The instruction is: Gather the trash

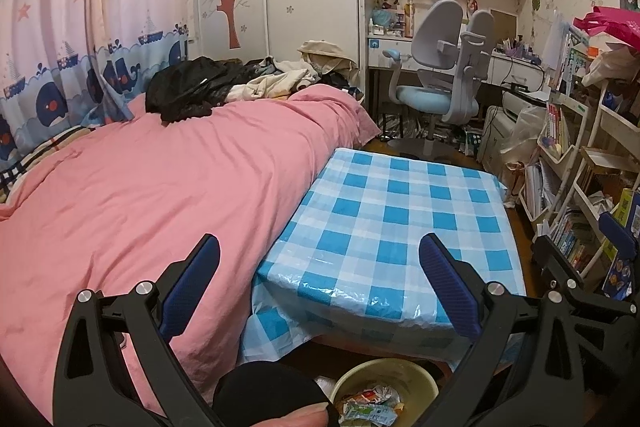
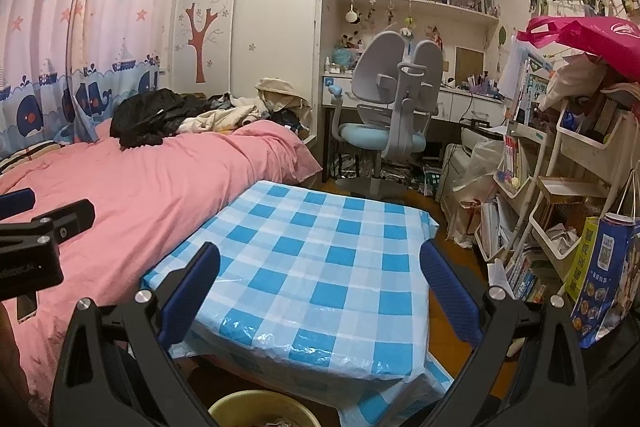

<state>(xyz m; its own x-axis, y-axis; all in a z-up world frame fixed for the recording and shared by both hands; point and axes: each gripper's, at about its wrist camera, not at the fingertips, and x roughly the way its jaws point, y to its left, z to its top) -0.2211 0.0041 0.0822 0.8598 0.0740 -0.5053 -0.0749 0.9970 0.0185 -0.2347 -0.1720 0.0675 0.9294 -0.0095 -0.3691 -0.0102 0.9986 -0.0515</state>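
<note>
Basically both grippers, left [image 1: 319, 279] & right [image 2: 320, 287], spread wide, empty, over glossy checked plastic tablecloth [image 1: 396, 211]; round yellowish bin [image 1: 384, 377] w/ crumpled wrappers [image 1: 370, 405].

Your trash [image 1: 370, 407] is crumpled wrappers, white, green and orange, heaped loosely inside a round pale-yellow bin [image 1: 416, 375] standing upright on the floor, just below the checkered counter's near edge.
</note>
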